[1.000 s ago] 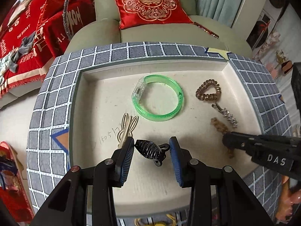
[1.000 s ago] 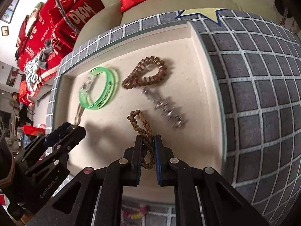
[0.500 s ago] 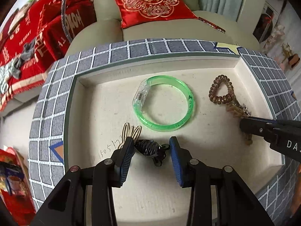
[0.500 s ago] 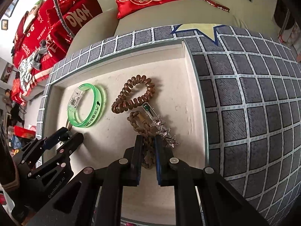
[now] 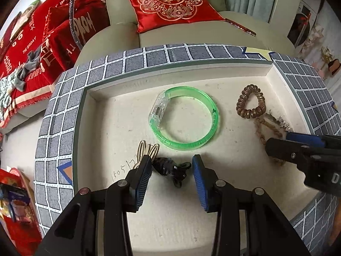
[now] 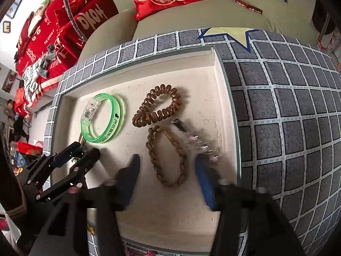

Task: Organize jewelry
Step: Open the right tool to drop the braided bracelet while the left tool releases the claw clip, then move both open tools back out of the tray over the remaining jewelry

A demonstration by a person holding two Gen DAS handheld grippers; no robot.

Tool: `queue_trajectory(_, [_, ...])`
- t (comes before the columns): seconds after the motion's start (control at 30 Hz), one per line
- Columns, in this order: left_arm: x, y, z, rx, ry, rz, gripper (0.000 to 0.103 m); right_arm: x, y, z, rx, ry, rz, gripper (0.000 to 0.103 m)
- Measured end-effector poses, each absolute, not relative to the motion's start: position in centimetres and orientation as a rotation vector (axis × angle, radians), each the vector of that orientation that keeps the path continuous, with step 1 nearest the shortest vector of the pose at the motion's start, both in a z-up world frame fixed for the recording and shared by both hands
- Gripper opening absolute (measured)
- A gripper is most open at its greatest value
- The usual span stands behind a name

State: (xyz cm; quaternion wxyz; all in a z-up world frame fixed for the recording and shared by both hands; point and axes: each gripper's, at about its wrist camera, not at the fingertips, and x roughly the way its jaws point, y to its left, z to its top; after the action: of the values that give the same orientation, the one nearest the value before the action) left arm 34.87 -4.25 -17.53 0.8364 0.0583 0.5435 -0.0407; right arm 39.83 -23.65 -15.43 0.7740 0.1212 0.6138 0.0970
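Observation:
On the cream tray (image 5: 110, 132) lie a green bangle (image 5: 210, 111) (image 6: 115, 125), a brown coil hair tie (image 5: 251, 104) (image 6: 157, 108), a braided brown bracelet (image 6: 168, 157) (image 5: 262, 130) and a silver rhinestone clip (image 6: 202, 143). My left gripper (image 5: 171, 168) is open around a black hair claw (image 5: 170, 169), with a beige clip (image 5: 147, 149) just behind its left finger. My right gripper (image 6: 168, 170) is open, its fingers either side of the braided bracelet, which lies flat on the tray.
The tray has a raised grey checked border (image 5: 59, 115) (image 6: 287, 117). A sofa with a red cushion (image 5: 170, 0) stands behind. Red textiles (image 5: 32, 42) lie to the left. The left gripper shows in the right wrist view (image 6: 70, 162).
My right gripper carried the braided bracelet toward the coil hair tie and silver clip, then opened and let it go. My left gripper stays open around the black claw.

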Motion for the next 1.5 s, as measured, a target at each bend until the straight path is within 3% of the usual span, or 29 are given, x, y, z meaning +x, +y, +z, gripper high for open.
queue_trajectory(0.1, [34.7, -4.2, -17.6, 0.123, 1.152, -0.077, 0.064, 39.6, -24.0, -15.3, 0.29, 1.326, 0.215, 0.059])
queue_trajectory(0.77, [34.4, -3.2, -17.1, 0.103, 1.145, -0.048, 0.064, 35.5, -25.9, -11.8, 0.426, 1.278, 0.244, 0.06])
queue_trajectory(0.8, [34.5, -3.1, -17.1, 0.1, 1.148, -0.044, 0.075, 35.1, -26.1, -11.7, 0.434, 1.276, 0.241, 0.06])
queue_trajectory(0.83, [34.4, -3.1, -17.1, 0.098, 1.144, -0.036, 0.098, 34.8, -26.2, -11.6, 0.441, 1.275, 0.24, 0.06])
queue_trajectory(0.87, [34.3, -3.0, -16.8, 0.096, 1.128, -0.025, 0.103, 34.6, -26.2, -11.5, 0.444, 1.275, 0.238, 0.06])
queue_trajectory(1.27, [32.9, -2.9, -15.0, 0.135, 1.086, -0.036, 0.103, 32.3, -26.4, -10.9, 0.458, 1.277, 0.228, 0.06])
queue_trajectory(1.43, [31.6, -1.8, -14.3, 0.107, 1.081, -0.047, 0.103, 30.9, -25.8, -10.2, 0.435, 1.254, 0.241, 0.071])
queue_trajectory(1.5, [31.0, -1.5, -14.0, 0.109, 1.082, -0.048, 0.103, 30.4, -25.4, -9.9, 0.424, 1.247, 0.252, 0.08])
